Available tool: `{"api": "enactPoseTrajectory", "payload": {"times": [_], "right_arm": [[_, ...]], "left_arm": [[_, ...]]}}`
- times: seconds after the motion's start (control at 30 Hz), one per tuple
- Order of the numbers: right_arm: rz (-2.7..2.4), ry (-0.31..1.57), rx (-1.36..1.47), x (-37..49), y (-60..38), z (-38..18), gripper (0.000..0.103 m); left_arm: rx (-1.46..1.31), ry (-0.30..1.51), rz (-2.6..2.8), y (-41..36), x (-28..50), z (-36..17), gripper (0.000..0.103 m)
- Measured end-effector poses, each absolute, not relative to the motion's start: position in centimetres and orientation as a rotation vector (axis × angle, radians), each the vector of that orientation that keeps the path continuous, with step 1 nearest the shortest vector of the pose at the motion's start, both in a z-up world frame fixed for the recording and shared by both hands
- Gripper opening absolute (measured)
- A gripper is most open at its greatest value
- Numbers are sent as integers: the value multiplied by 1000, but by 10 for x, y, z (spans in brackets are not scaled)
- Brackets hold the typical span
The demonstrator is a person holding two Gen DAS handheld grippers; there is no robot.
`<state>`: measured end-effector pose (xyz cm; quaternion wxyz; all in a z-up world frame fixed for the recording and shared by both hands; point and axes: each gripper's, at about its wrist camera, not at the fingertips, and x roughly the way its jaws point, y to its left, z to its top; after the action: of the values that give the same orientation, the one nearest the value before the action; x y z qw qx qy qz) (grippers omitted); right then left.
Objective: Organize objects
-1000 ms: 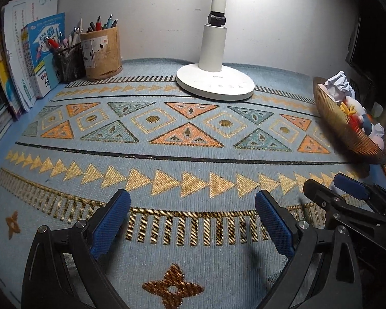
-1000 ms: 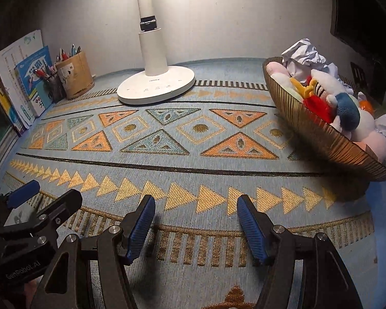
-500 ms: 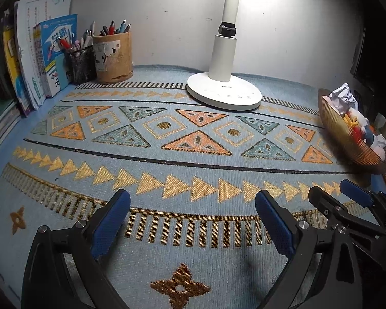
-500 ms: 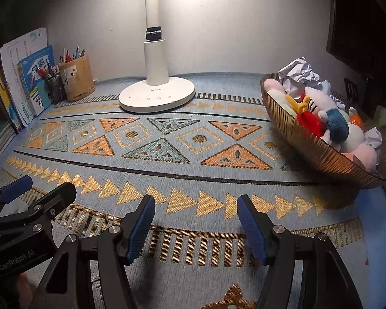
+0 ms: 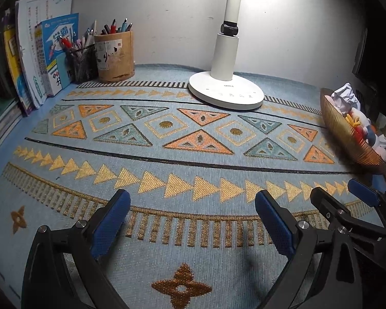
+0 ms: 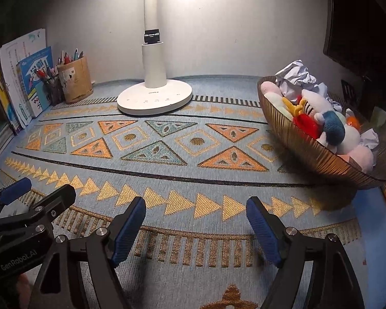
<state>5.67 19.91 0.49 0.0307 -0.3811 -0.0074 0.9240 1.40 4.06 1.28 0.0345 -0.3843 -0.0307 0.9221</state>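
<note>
My left gripper (image 5: 193, 206) hovers open over the patterned blue rug (image 5: 193, 164), with only rug between its blue pads. Just to its right, my right gripper (image 6: 196, 206) has its jaws opening, and nothing sits between them. A ribbed brown bowl (image 6: 319, 158) stands at the right edge of the rug, ahead of the right gripper. It holds several plush toys (image 6: 321, 121) and crumpled paper (image 6: 296, 77). The left wrist view shows the same bowl (image 5: 344, 131) at the far right.
A white desk lamp's base (image 5: 226, 94) stands at the back centre against the wall. At the back left are a tan pen holder (image 5: 114, 56), a black mesh pen cup (image 5: 81, 61) and upright books (image 5: 36, 61). A dark monitor edge (image 6: 352, 20) is at the right.
The right gripper's jaws stand wider apart than half a second ago. Both views have tipped slightly, so the lamp and the bowl sit a little lower in frame. The left jaws are unchanged.
</note>
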Motion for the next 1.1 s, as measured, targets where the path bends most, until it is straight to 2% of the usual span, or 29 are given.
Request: {"api": "enactPoseTrajectory", "payload": {"times": [1.1], "right_arm": [[2848, -27, -1184, 55, 202, 5, 79]], "left_arm": [[-1208, -88, 2828, 41, 12, 9, 98]]}}
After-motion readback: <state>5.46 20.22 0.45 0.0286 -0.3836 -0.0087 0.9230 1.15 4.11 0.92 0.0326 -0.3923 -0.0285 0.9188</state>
